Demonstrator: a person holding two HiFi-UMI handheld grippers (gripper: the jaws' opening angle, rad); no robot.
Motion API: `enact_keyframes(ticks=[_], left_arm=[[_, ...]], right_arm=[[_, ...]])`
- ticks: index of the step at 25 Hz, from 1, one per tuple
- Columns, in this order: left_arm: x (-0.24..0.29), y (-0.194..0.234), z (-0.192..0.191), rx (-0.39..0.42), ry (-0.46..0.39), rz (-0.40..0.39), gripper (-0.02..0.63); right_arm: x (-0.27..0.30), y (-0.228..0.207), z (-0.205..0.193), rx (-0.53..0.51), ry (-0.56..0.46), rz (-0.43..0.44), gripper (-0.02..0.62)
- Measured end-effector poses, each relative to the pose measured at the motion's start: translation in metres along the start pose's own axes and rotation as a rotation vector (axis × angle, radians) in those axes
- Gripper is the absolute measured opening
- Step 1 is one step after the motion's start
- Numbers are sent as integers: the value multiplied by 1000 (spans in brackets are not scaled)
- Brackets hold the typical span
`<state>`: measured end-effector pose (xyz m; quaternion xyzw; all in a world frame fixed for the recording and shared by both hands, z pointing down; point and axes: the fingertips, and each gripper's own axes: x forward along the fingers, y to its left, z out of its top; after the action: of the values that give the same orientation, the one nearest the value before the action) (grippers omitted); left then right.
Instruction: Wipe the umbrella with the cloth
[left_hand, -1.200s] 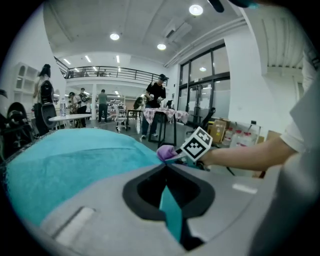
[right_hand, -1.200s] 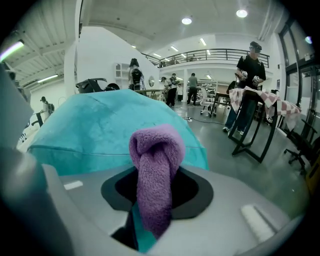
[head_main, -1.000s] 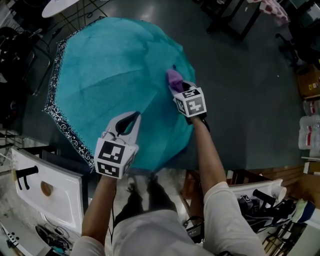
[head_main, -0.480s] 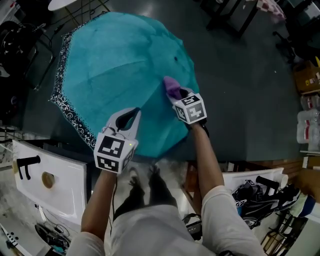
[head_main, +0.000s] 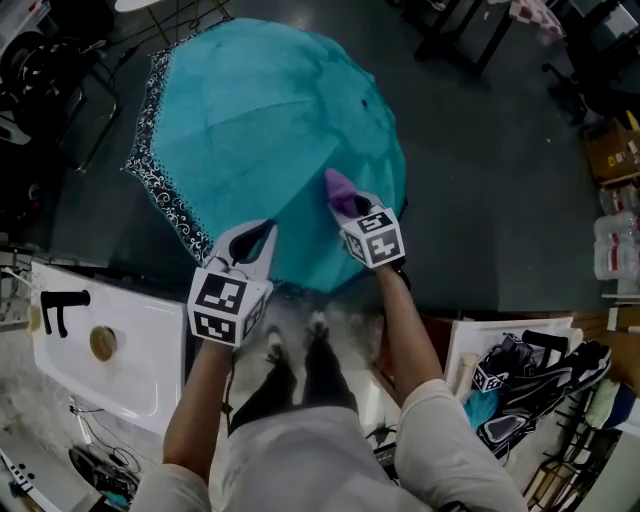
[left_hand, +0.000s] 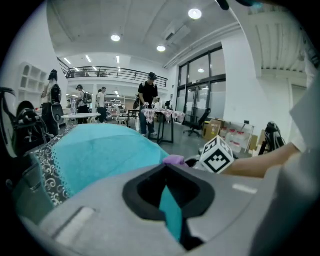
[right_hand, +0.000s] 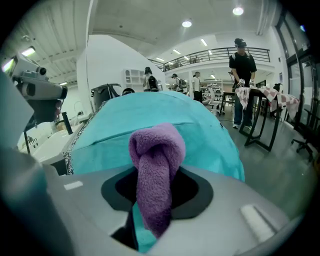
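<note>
At mid-frame, the right gripper (head_main: 352, 208) is clamping a fluffy purple cloth (head_main: 340, 188) on the domed teal umbrella (head_main: 260, 120); the left gripper (head_main: 255, 233) is pinching its thin fabric edge

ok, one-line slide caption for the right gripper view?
Right gripper, jaws shut on a purple terry cloth, over the open teal fabric umbrella.
</note>
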<state>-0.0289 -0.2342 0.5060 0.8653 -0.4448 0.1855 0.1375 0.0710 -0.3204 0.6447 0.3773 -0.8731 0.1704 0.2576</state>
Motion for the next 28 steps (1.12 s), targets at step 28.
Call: enact_keyframes(ticks=[28], left_arm=[[-106, -1, -79, -37, 16, 18, 2]], right_arm=[[12, 233, -125, -141, 123, 218, 143]])
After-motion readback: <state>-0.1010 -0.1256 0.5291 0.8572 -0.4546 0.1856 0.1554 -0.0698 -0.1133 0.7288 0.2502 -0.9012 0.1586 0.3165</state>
